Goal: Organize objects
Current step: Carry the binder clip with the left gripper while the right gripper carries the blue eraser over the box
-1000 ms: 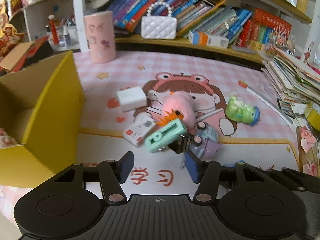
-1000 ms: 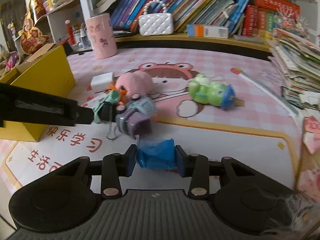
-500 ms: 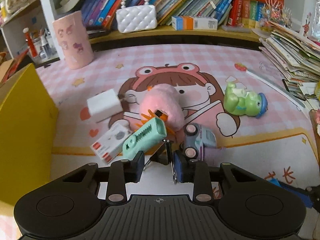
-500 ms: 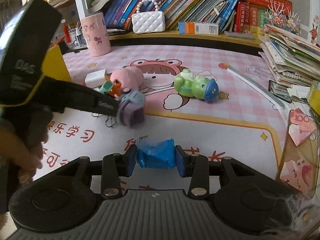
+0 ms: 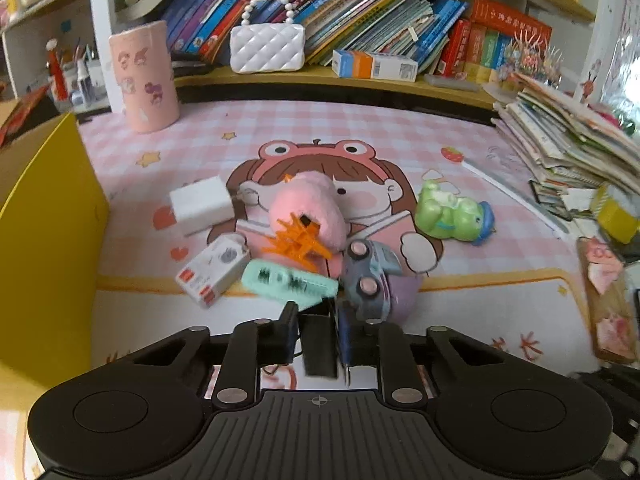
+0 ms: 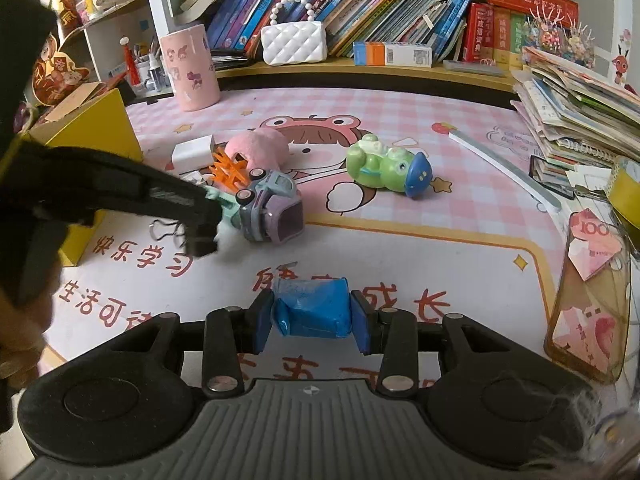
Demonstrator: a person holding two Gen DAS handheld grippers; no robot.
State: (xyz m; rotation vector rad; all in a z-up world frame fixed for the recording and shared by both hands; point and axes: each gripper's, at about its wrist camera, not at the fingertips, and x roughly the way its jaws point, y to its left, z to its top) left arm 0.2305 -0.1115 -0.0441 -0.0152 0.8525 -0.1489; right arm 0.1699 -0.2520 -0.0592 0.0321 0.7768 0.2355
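A pink checked mat [image 5: 304, 136] with a cartoon girl covers the desk. At the far edge runs a wooden shelf [image 5: 320, 80] packed with books [image 5: 360, 20]; a paper stack [image 5: 568, 136] sits far right.

A desk covered by a pink checked cartoon mat [image 5: 304, 128] carries a cluster of small things: a white charger [image 5: 200, 205], a pink plush [image 5: 308, 208], an orange clip [image 5: 298, 242], a mint comb [image 5: 290, 283], a white-and-red box [image 5: 212, 270] and a tipped toy car [image 5: 370, 276]; a green frog toy [image 5: 452, 216] lies apart, a yellow box [image 5: 48, 232] at the left edge
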